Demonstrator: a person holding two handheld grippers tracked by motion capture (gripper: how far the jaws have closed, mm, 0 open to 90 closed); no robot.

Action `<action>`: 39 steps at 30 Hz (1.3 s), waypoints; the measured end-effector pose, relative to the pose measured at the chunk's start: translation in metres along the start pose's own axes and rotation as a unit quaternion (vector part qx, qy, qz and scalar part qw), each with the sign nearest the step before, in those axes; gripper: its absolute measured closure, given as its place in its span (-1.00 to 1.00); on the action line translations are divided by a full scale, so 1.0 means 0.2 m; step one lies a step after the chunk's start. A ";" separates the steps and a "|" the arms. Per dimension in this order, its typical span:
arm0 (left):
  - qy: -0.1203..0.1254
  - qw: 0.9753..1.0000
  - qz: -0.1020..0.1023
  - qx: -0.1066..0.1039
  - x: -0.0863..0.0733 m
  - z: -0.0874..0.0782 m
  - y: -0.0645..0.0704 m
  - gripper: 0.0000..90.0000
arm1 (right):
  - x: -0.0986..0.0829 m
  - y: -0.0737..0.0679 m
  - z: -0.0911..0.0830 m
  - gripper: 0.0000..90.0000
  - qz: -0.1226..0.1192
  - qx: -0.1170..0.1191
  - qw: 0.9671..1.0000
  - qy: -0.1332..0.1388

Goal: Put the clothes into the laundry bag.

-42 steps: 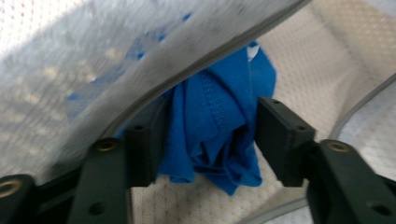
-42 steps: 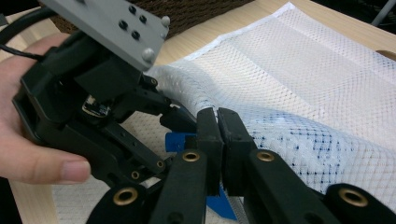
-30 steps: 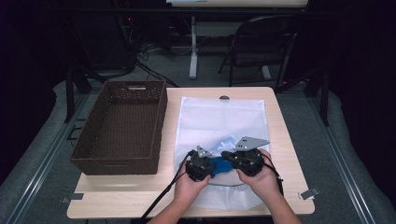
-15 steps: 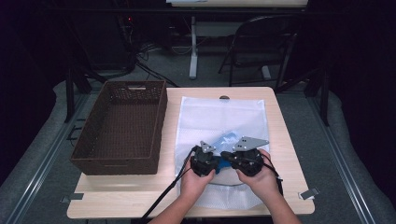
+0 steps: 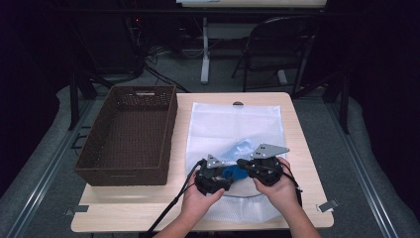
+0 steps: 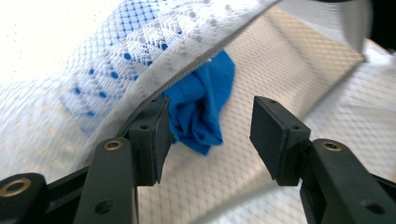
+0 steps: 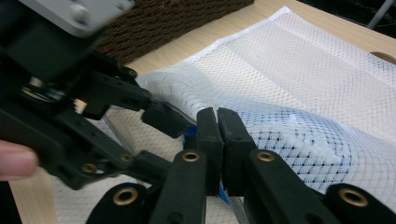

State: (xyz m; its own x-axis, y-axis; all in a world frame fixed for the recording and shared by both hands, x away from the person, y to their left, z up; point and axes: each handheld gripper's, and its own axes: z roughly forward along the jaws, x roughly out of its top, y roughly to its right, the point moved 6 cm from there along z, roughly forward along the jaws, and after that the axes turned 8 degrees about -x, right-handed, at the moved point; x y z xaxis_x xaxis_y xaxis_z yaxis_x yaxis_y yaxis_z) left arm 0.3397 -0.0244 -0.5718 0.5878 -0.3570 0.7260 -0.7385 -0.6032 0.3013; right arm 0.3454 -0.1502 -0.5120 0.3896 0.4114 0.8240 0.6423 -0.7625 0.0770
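Item: blue cloth [image 6: 201, 109], one piece, soft knit or jersey by the look of its folds. I find it bunched just inside the mouth of the white mesh bag [image 5: 237, 126], low and centre in the high view, between my two grippers. Through the netting a further patch of blue shows above it, which I judge to be the same piece.

Handling: I judge it light, limp and not fragile. It will crumple rather than slide, and it may snag on the zipper edge [image 6: 196, 70] that crosses the upper middle of the left gripper view. The best hold is the thick fold at its lower tip, where the fabric doubles up.

Item: mesh bag, one. It lies flat on the wooden table [image 5: 297, 144]. It is thin, floppy and open-weave; I would grip it at the reinforced hem only.

Item: brown wicker basket [image 5: 126, 134], one, at the left of the high view, nothing inside it, stiff-walled, apart from the bag.

Tongs, two. Left gripper [image 6: 210, 135]: jaws wide, straddling the cloth without closing; its left pad sits against the lifted hem. Right gripper [image 7: 217, 149]: jaws pressed together on the bag's upper layer, holding the mouth raised, with a sliver of blue showing beneath the pads.

Also noted: one folding chair [image 5: 277, 44] at the upper right of the high view.
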 end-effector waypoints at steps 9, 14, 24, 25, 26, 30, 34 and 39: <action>0.011 1.000 0.006 -0.003 -0.02 -0.17 0.00 0.04 | 0.00 0.00 0.00 0.96 0.000 0.000 1.000 0.000; 0.008 1.000 0.010 0.007 -0.07 -0.30 -0.04 0.04 | 0.00 0.01 0.00 0.96 0.003 0.001 1.000 0.001; 0.032 0.998 -0.015 0.043 -0.20 -0.52 -0.19 0.05 | 0.00 0.00 -0.01 0.96 -0.001 0.002 1.000 -0.001; 0.040 0.998 -0.024 0.041 -0.22 -0.54 -0.21 0.05 | 0.00 0.00 -0.01 0.96 -0.001 0.002 1.000 -0.002; 0.041 0.998 -0.024 0.046 -0.23 -0.55 -0.23 0.06 | 0.00 -0.01 -0.01 0.96 -0.003 0.001 1.000 -0.004; 0.038 0.998 -0.025 0.053 -0.26 -0.55 -0.28 0.06 | 0.01 -0.01 -0.01 0.96 -0.006 0.000 1.000 -0.009; 0.033 0.997 -0.035 0.055 -0.28 -0.53 -0.31 0.06 | 0.02 -0.01 -0.01 0.96 -0.006 -0.003 1.000 -0.012; 0.035 0.997 -0.038 0.057 -0.28 -0.53 -0.31 0.03 | 0.00 -0.02 -0.04 0.96 -0.011 -0.006 1.000 -0.020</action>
State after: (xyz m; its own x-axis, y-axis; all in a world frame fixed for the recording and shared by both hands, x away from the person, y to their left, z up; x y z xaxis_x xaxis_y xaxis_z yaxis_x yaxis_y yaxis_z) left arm 0.3169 0.1093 -0.5658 0.6130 -0.2589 0.7465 -0.6479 -0.7054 0.2874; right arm 0.3381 -0.1520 -0.5088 0.4019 0.4481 0.7986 0.6433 -0.7588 0.1021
